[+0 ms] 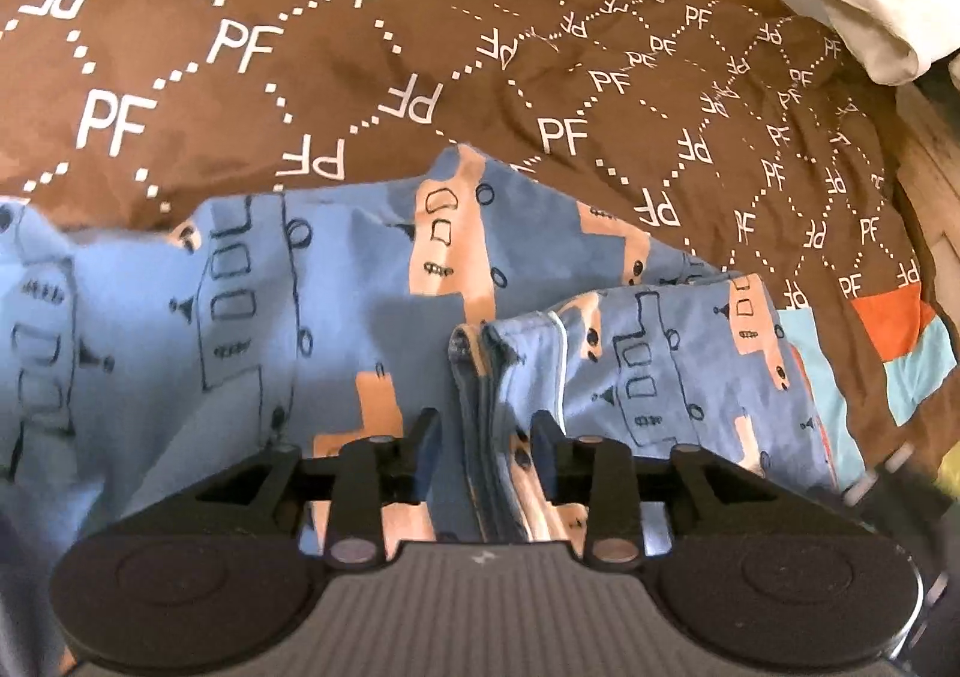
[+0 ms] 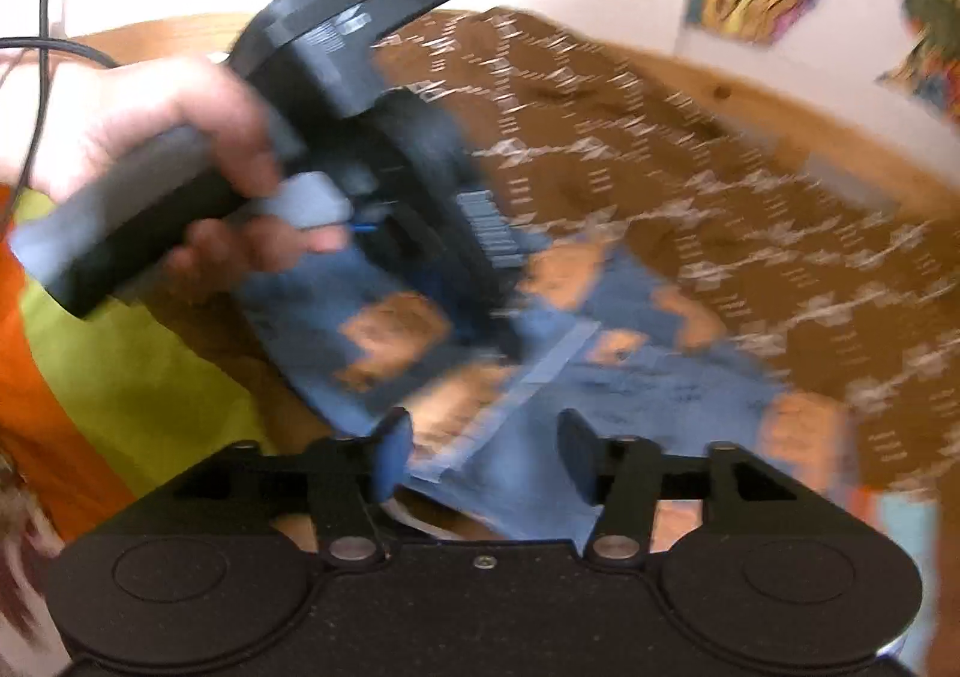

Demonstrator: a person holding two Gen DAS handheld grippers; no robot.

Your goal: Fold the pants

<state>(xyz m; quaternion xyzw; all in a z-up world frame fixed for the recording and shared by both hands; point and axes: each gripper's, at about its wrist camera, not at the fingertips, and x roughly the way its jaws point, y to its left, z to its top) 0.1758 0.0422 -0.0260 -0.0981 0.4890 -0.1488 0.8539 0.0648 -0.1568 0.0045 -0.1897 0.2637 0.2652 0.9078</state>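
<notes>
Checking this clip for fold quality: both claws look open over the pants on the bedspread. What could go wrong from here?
1. The folded edge lies between the open left claw fingers; pulling back could snag and undo the fold.
2. The pants look rumpled, so creases may get folded in.
3. The right claw view is blurred and the claws are close together, so they could bump.

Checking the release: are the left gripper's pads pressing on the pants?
No, the left gripper stands open, fabric edge of the pants loose between.
</notes>
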